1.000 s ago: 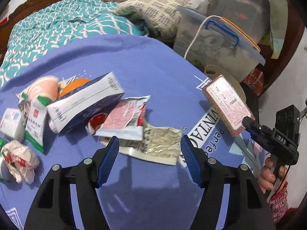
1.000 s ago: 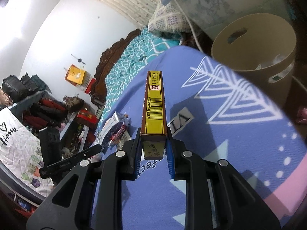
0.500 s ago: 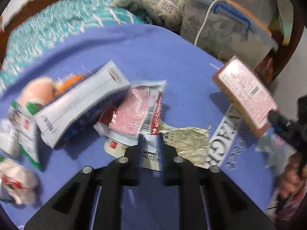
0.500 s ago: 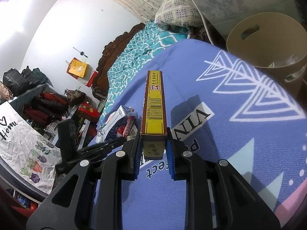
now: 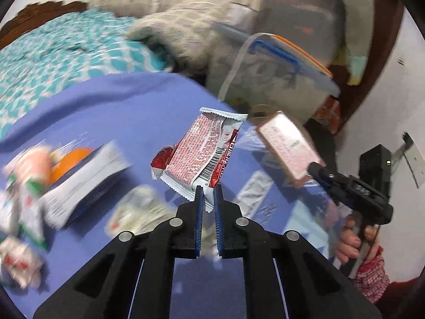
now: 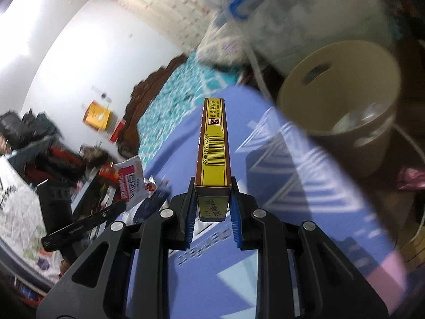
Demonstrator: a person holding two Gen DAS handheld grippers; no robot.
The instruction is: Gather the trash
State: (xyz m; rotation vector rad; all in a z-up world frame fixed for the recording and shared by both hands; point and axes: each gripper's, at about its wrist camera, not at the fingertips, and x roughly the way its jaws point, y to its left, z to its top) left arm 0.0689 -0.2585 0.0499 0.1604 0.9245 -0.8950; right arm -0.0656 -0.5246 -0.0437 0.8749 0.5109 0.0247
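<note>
My left gripper point(image 5: 208, 190) is shut on the bottom edge of a red-and-white snack wrapper point(image 5: 203, 152), which hangs lifted above the purple bedspread point(image 5: 127, 111). My right gripper point(image 6: 212, 186) is shut on a flat yellow-and-brown box point(image 6: 214, 143), held edge-up; in the left wrist view the same box point(image 5: 288, 147) shows its pink face at the right. A beige bin point(image 6: 342, 106) stands off the bed's corner, to the right of the box. The lifted wrapper point(image 6: 131, 183) and the left gripper point(image 6: 82, 224) show at the left of the right wrist view.
More litter lies blurred at the left: a white-and-blue pouch point(image 5: 85, 183), a silvery wrapper point(image 5: 138, 210), an orange item point(image 5: 70, 160), crumpled packets point(image 5: 18, 260). A lidded plastic tub point(image 5: 268, 71) and a knitted cushion point(image 5: 180, 34) stand behind. A hand point(image 5: 353, 239) holds the right gripper.
My left gripper's jaws closed on the red-and-white wrapper and lifted it off the bedspread. The right gripper, still holding the box, swung toward the beige bin.
</note>
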